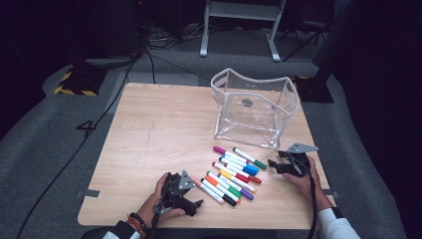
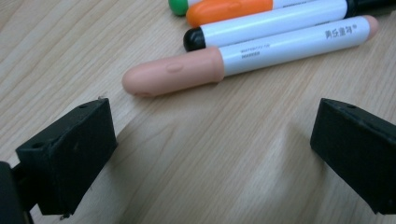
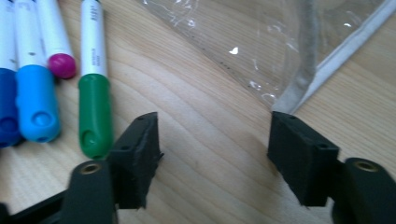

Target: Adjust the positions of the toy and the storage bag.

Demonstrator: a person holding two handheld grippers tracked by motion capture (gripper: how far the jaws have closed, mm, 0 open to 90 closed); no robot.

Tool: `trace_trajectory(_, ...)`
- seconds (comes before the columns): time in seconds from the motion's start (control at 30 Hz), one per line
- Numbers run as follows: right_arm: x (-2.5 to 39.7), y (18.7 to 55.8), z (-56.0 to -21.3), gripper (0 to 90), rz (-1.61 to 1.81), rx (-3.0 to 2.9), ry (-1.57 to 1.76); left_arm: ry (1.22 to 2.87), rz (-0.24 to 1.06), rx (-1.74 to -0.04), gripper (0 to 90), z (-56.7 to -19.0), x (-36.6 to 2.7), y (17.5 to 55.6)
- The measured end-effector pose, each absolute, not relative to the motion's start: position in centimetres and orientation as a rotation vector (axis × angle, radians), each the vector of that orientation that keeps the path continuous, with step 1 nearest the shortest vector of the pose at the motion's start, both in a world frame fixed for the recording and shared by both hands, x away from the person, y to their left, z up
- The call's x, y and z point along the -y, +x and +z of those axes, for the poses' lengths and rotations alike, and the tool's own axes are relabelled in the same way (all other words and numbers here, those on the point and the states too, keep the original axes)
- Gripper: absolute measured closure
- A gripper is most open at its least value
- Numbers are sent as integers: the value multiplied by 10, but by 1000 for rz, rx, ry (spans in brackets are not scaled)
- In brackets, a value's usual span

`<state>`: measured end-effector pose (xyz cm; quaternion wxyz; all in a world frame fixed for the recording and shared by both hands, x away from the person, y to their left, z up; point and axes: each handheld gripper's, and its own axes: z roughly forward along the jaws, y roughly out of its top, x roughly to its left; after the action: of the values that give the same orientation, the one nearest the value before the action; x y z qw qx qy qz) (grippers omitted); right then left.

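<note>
On a wooden table (image 1: 149, 129), the left gripper (image 1: 191, 204) rests low with jaws wide apart and empty, just short of a peach-capped marker (image 2: 243, 60) at the near edge of a row of markers (image 1: 234, 174). A good grab would likely straddle its barrel squarely before closing. The barrel reads "MARKER", plus unreadable characters. The right gripper (image 1: 272, 164), jaws also apart and empty, sits beside a green-capped marker (image 3: 93, 88), near a clear pouch (image 1: 254, 107).

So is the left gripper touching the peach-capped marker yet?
Apart. The left gripper view shows the left gripper open, bare wood lying between its fingers and the peach-capped marker ahead.
</note>
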<state>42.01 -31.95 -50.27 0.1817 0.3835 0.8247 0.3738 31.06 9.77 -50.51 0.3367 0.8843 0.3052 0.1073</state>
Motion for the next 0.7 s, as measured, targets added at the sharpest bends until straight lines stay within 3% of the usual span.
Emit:
trace_trajectory(0.07,319,420,-502,445,1070,-2339,1074,2306,280,-794,4,-505,-95,312)
trace_trajectory(0.13,316,420,-502,459,1074,-2357,1041,2306,276,-792,3,-505,-94,313)
trace_trajectory(0.4,300,419,-501,390,1062,-2401,949,2295,295,-835,4,-505,-86,323)
trace_trajectory(0.7,291,421,-501,391,1075,-2426,914,2277,320,-890,4,-505,-88,330)
